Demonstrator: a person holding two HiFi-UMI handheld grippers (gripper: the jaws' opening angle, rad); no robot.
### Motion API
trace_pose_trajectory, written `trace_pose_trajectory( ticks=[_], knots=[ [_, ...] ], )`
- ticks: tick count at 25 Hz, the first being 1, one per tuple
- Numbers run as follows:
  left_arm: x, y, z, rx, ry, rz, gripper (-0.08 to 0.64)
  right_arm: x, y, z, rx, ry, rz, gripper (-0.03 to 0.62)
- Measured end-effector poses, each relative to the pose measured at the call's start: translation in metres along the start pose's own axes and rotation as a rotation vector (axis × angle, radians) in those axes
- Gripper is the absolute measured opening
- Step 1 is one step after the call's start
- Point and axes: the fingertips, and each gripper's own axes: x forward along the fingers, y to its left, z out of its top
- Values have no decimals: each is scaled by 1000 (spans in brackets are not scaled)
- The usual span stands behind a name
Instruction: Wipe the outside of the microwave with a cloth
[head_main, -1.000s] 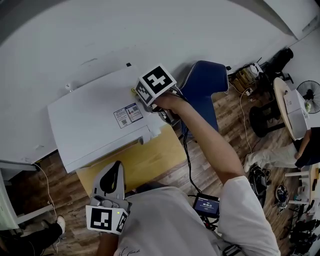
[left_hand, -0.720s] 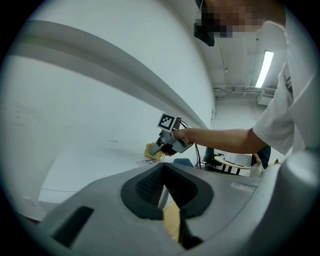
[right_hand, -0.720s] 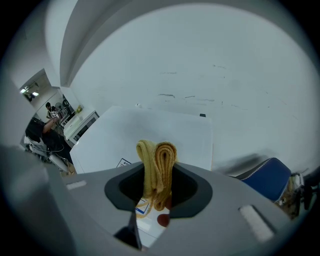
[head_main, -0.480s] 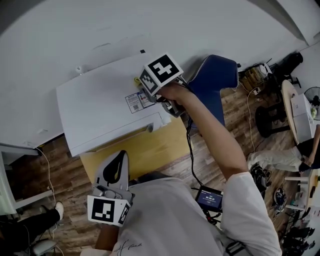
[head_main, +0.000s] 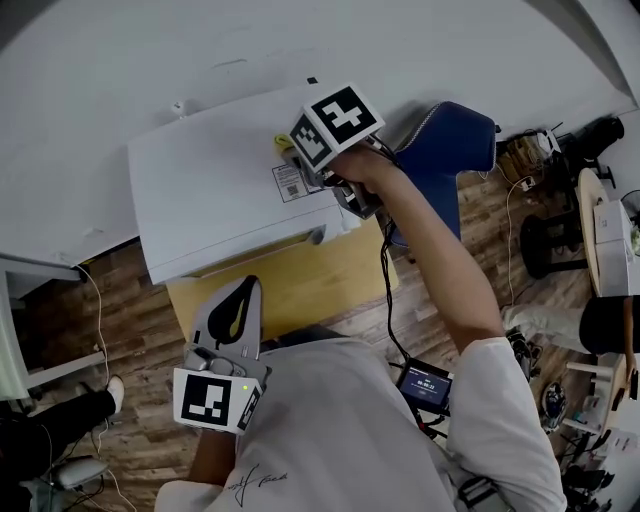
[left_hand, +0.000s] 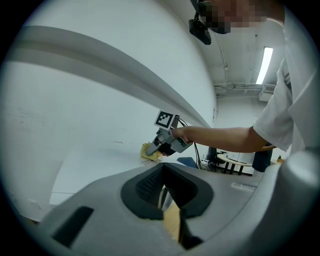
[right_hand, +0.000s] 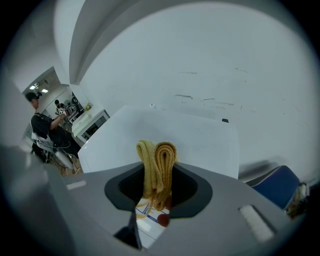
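The white microwave (head_main: 215, 195) stands on a yellow table (head_main: 300, 285) against the wall. My right gripper (head_main: 290, 150) is over the microwave's top, just behind its label sticker, shut on a folded yellow cloth (head_main: 281, 143) that presses on the top panel. In the right gripper view the cloth (right_hand: 157, 160) sticks up between the jaws of the right gripper (right_hand: 157, 177), with the microwave (right_hand: 175, 132) beyond. My left gripper (head_main: 243, 290) hovers over the table's front edge, shut and holding nothing. The left gripper view shows the left gripper (left_hand: 167, 187) low, with the cloth (left_hand: 150, 150) far ahead.
A blue chair (head_main: 445, 150) stands right of the microwave. A cable runs from the right gripper down to a small screen unit (head_main: 425, 385) at the person's waist. The white wall (head_main: 150, 60) is close behind the microwave. Wooden floor (head_main: 100, 300) surrounds the table.
The head camera has shifted, so the microwave sits further right in view. My right gripper with the cloth has slid slightly left across the top by the label. The left gripper has hardly moved.
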Motion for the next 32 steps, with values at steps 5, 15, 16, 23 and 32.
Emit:
trace_pose_trajectory(
  ticks=[5,15,16,23,32],
  knots=[
    [-1,14,1,2,-12,35,-8,9,13,9,-26,-5,28,123],
    [-6,20,0,7,-10,69,-9,23,47,19,-50,-3,115,123],
    [-7,22,-1,5,-10,76,-9,25,51,21,-55,-1,129,123],
    [-18,32,-2,-6,-5,124,-9,36,83,39,-123,9,187,123],
    [-26,41,3,-3,-18,149,-9,55,125,52,-182,13,237,123]
  ],
)
